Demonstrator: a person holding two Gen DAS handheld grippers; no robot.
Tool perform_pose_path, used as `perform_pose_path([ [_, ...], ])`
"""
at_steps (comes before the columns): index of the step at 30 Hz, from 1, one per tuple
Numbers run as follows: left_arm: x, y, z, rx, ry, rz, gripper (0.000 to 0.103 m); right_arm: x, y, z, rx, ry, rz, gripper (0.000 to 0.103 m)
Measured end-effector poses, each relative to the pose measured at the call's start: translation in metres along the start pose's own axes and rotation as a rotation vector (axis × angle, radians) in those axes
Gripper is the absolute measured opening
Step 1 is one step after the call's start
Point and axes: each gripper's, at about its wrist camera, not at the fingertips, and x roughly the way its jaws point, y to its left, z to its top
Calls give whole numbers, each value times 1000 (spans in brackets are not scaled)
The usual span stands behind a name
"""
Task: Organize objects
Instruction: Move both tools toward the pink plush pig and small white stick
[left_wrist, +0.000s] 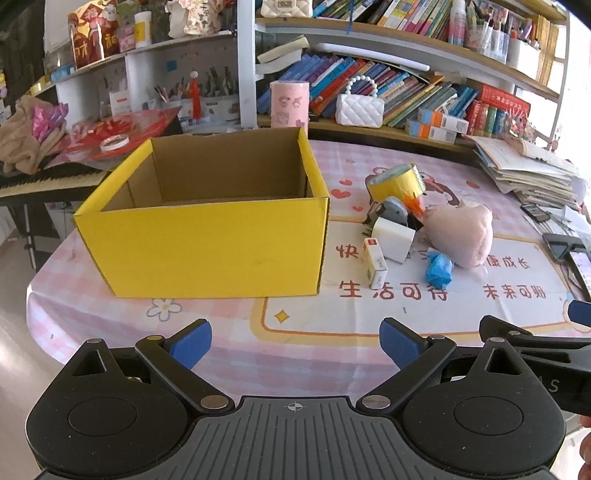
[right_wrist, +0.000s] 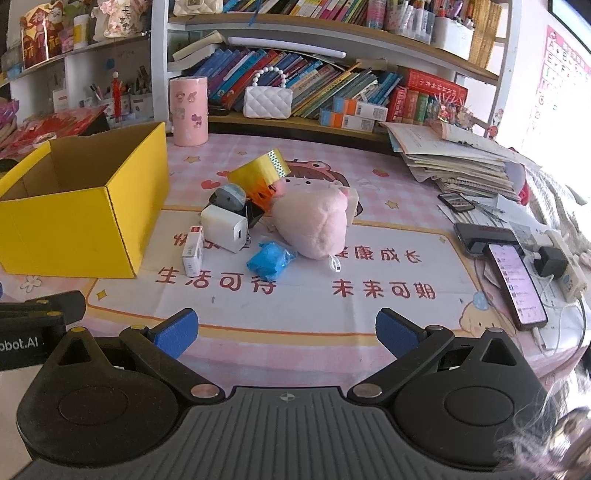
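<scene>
An open yellow cardboard box (left_wrist: 207, 243) (right_wrist: 74, 225) stands on the left of the pink tablecloth; no contents show inside. To its right lies a pile: a pink plush toy (left_wrist: 461, 236) (right_wrist: 314, 225), a gold tape roll (left_wrist: 397, 182) (right_wrist: 258, 171), a white charger cube (left_wrist: 393, 238) (right_wrist: 223, 227), a small white carton (left_wrist: 375, 264) (right_wrist: 192, 251), a blue crumpled bag (left_wrist: 439, 269) (right_wrist: 269, 260) and a grey round item (right_wrist: 229, 195). My left gripper (left_wrist: 295, 345) is open and empty, near the table's front edge. My right gripper (right_wrist: 286, 332) is open and empty, in front of the pile.
A phone (right_wrist: 515, 286), charger and cables lie at the right edge. A paper stack (right_wrist: 461, 158) sits at the back right. A pink cylinder (right_wrist: 188, 110) and a white handbag (right_wrist: 267, 101) stand before the bookshelves. A piano keyboard (left_wrist: 48, 181) is left of the table.
</scene>
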Motion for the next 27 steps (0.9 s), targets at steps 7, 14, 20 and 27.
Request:
perform_pose_path([
  [7,10,-17,7,-14,-8,-1,99,17,-18,12,-19,1,19,103],
  [14,26,-41,15,-17,-12,-4,99,42,-41,29,-37,0,59,103],
  [20,43,-65,19,-2,0,38,99,69,-59,44,-73,9,104,101],
  [27,62,-80,30,-61,58,69,92,102,-77,61,-89,33,164,73],
])
